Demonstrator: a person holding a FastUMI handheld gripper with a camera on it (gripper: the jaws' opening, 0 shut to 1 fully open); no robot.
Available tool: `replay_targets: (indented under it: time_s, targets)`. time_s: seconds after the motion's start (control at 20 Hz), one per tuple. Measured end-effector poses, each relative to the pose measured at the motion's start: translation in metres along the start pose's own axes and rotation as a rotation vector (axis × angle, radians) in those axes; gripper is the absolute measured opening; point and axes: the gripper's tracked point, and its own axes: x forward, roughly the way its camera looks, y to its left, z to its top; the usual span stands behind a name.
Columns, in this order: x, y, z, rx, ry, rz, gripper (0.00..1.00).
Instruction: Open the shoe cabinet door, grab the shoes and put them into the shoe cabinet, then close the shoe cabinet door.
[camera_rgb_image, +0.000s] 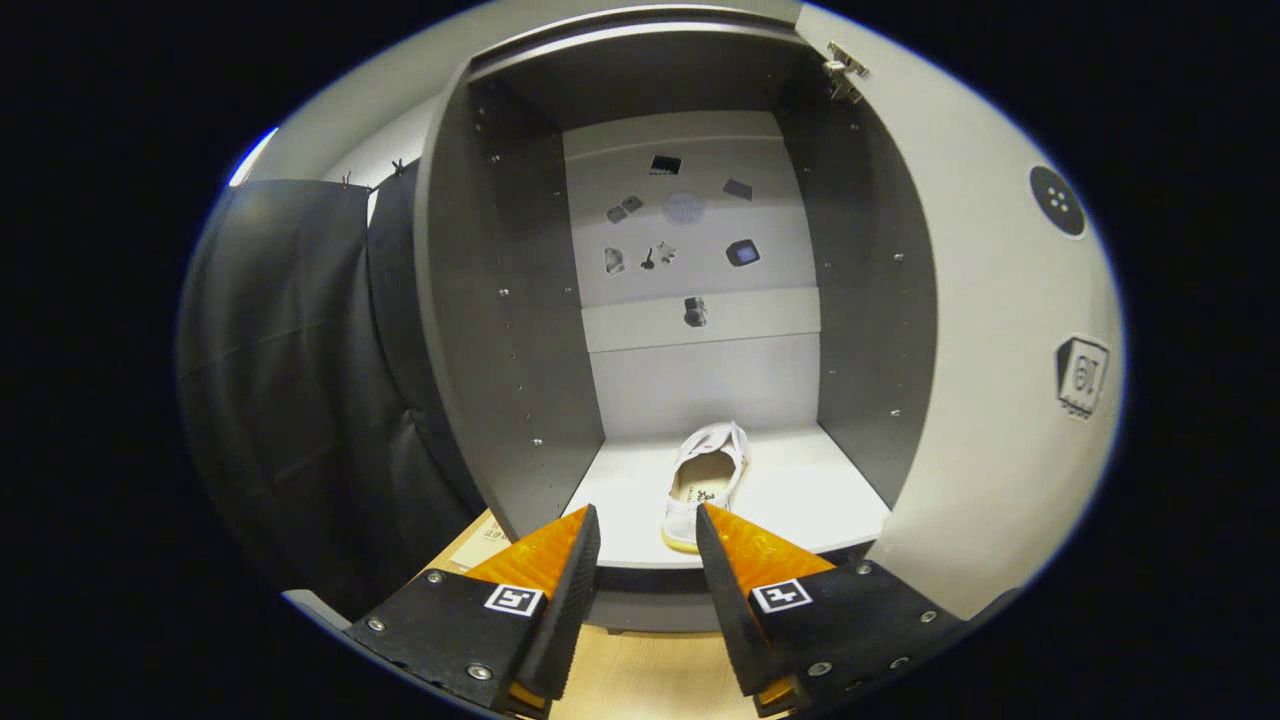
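Note:
The shoe cabinet stands open straight ahead, with grey side walls and a pale back panel. Its door is swung out to the right, hinge at its top. A white shoe lies on the cabinet's white bottom shelf, heel toward me and toe toward the back. My gripper is open, fingers apart just in front of the shelf's front edge. The shoe's heel sits just beyond the fingertips, in line with the gap. Nothing is between the fingers.
Small stickers and fittings dot the cabinet's back panel. Black cloth hangs left of the cabinet. A light wooden floor lies below the fingers, with a paper sheet beside the cabinet's left foot.

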Motion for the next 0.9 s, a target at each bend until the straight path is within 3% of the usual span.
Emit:
replay_targets:
  time_s: [0.9]
  targets:
    - [-0.220,-0.041,-0.011,0.036,-0.067,-0.206,0.73]
